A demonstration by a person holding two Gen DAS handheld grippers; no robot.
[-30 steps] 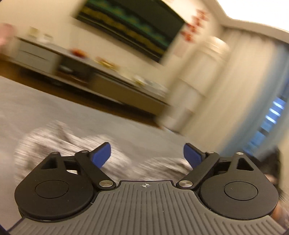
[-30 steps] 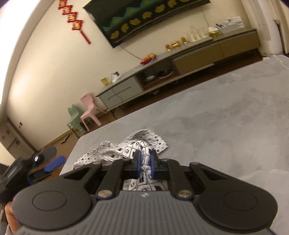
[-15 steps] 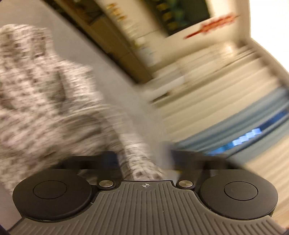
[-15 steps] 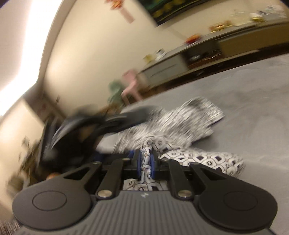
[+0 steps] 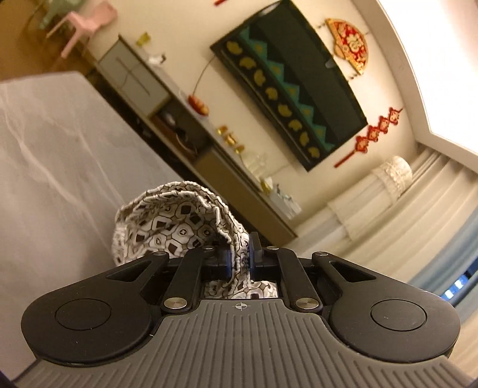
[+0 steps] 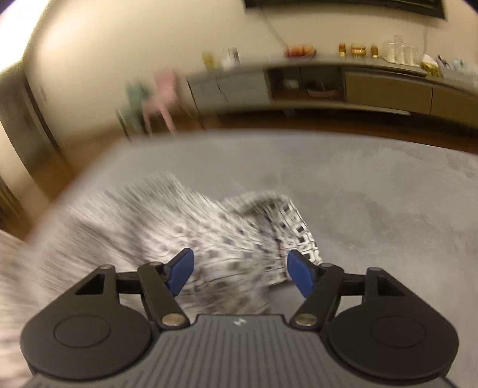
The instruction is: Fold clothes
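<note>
- Left wrist view: the left gripper (image 5: 240,253) has its fingers pinching a gathered edge of the patterned garment (image 5: 176,221), low in the middle of the frame. The cloth bunches up in an arch just ahead of the fingers, likely because it is held by one edge and hangs from the grip. To the left lies the grey surface (image 5: 44,155); whether it is a bed or a carpet cannot be told.
- Same view, upper half: a long low cabinet (image 5: 227,167) runs diagonally, with a dark wall panel (image 5: 292,80) above it, red hanging ornaments (image 5: 376,134) to its right, and a pink chair (image 5: 86,24) in the upper left. All stand well apart from the cloth and block nothing.
- Right wrist view: the right gripper (image 6: 240,270) has its blue fingers spread wide and holds nothing. The garment (image 6: 185,235) lies crumpled on the grey surface (image 6: 373,194) just beyond and between them, heavily blurred, so its layers cannot be read. It does not look neatly folded.
- Same view, top: the cabinet (image 6: 358,83) crosses the frame, far off.
</note>
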